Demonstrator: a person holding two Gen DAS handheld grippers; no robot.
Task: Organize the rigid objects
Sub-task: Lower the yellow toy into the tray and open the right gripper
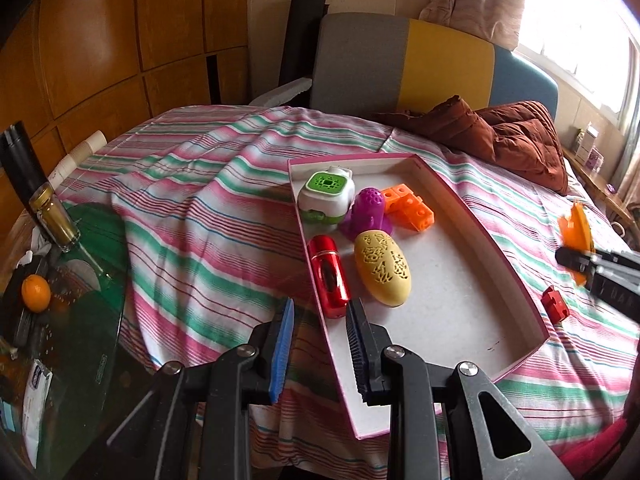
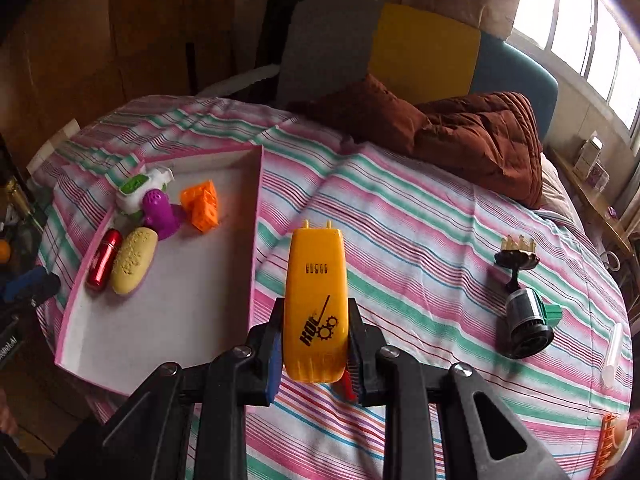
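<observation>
A shallow pink-rimmed white tray (image 1: 460, 300) (image 2: 256, 216) lies on the striped bed. In it are a white-and-green cube toy (image 1: 326, 196), a purple piece (image 1: 368, 210), orange blocks (image 1: 408, 206), a red capsule (image 1: 329, 276) and a yellow perforated oval (image 1: 382, 266). My left gripper (image 1: 320, 316) is open and empty at the tray's near left rim, by the red capsule. My right gripper (image 2: 314, 340) is shut on an orange-yellow plastic toy (image 2: 316, 300), held above the bed just right of the tray. It shows at the right edge of the left wrist view (image 1: 576, 228).
A small red block (image 1: 555, 303) lies right of the tray. A black stand with a crown top (image 2: 516, 256), a dark cylinder with green part (image 2: 528, 328) and a clear tube (image 2: 614, 354) lie on the bed's right. A brown quilt (image 2: 472, 136) lies behind. A glass table (image 1: 80, 320) with bottle and orange stands left.
</observation>
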